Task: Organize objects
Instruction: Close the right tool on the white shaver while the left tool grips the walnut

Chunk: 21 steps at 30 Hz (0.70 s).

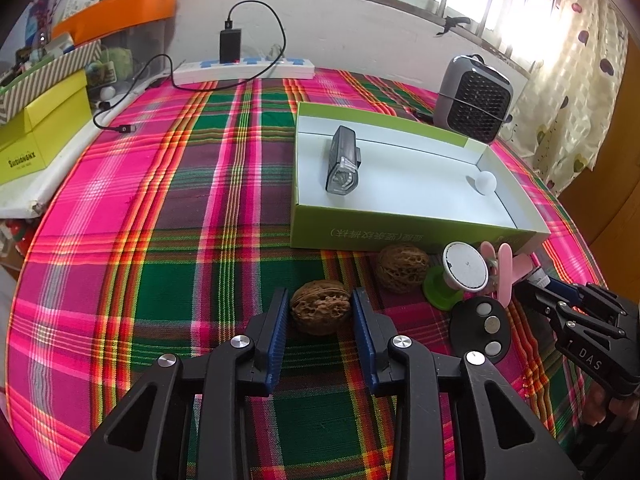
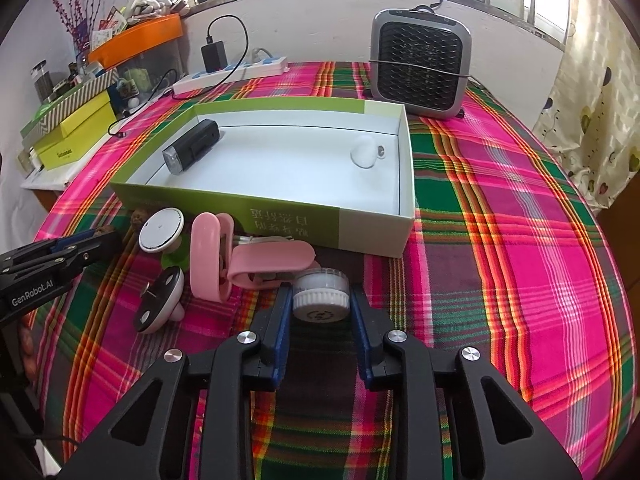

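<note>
Your left gripper [image 1: 320, 308] is clenched on a walnut [image 1: 320, 306] on the near cloth. Your right gripper [image 2: 320, 300] grasps a small white jar [image 2: 320, 294], lying just before the green box [image 2: 372, 232]. Farther, inside the box, lie a black lamp [image 2: 192, 146] at left and a white ball [image 1: 486, 182] at right.

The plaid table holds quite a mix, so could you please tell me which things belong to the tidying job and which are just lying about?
Part of the job:
- green box
- walnut between the left gripper pads
- second walnut
- white jar in the right gripper
- pink clip
- flashlight, already boxed

Lying about:
- heater
- power strip
- yellow box
</note>
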{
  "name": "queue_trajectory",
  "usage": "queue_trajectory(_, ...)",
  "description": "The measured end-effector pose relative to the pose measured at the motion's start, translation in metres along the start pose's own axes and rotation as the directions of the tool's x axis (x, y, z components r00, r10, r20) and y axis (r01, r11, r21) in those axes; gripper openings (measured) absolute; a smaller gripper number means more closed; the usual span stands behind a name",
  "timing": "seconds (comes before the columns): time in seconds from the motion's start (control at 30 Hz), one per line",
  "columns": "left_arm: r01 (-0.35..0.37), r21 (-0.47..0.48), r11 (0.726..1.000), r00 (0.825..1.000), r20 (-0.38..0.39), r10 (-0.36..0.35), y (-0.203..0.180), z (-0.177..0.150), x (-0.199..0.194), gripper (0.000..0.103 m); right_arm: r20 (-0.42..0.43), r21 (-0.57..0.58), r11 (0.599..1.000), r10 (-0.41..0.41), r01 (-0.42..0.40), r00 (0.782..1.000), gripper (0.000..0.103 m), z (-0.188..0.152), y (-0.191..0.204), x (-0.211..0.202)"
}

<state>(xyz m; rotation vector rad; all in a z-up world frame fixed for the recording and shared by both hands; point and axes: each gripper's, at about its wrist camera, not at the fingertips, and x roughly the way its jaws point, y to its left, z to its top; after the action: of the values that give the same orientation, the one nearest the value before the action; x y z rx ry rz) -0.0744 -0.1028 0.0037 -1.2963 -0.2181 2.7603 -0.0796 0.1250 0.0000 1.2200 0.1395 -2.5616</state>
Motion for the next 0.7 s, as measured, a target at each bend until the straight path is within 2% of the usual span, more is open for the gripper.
queue_trajectory(0.33,0.001,-0.005,1.0,1.0,0.0,-0.001,0.001,0.0,-0.003,0.029,0.006,-0.001,1.0,0.009,-0.009,1.0,0.029,-0.001,0.0,-0.002)
queue_trajectory(0.7,0.019,0.025,0.999,0.999,0.042,-0.02,-0.009,0.011,-0.021,0.029,0.038,0.005,1.0,0.003,-0.003,0.999,0.029,0.003,-0.006,-0.014)
